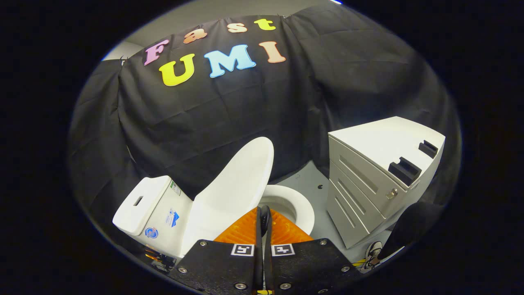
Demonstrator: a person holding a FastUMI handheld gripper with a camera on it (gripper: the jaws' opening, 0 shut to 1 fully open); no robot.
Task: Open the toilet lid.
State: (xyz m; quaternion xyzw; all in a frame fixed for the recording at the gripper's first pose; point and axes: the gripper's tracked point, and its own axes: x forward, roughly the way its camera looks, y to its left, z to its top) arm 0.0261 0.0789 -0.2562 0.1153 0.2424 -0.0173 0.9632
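A white toilet stands just ahead of me, its tank (147,205) to the left of the fingers. The lid (239,180) is raised and tilts back toward the tank, not quite resting on it as far as I can tell. To the right of the lid, the seat ring and open bowl (297,207) are uncovered. My gripper (264,215) is shut, its two fingers pressed together with nothing between them. The fingertips sit right at the lid's lower edge, over the bowl's near rim.
A white drawer cabinet (376,172) stands to the right of the toilet, with two dark blocks (404,170) on its top. A strip of grey floor (305,180) runs between them. A person's dark trouser leg (413,225) and shoe (372,254) are beside the cabinet's near corner.
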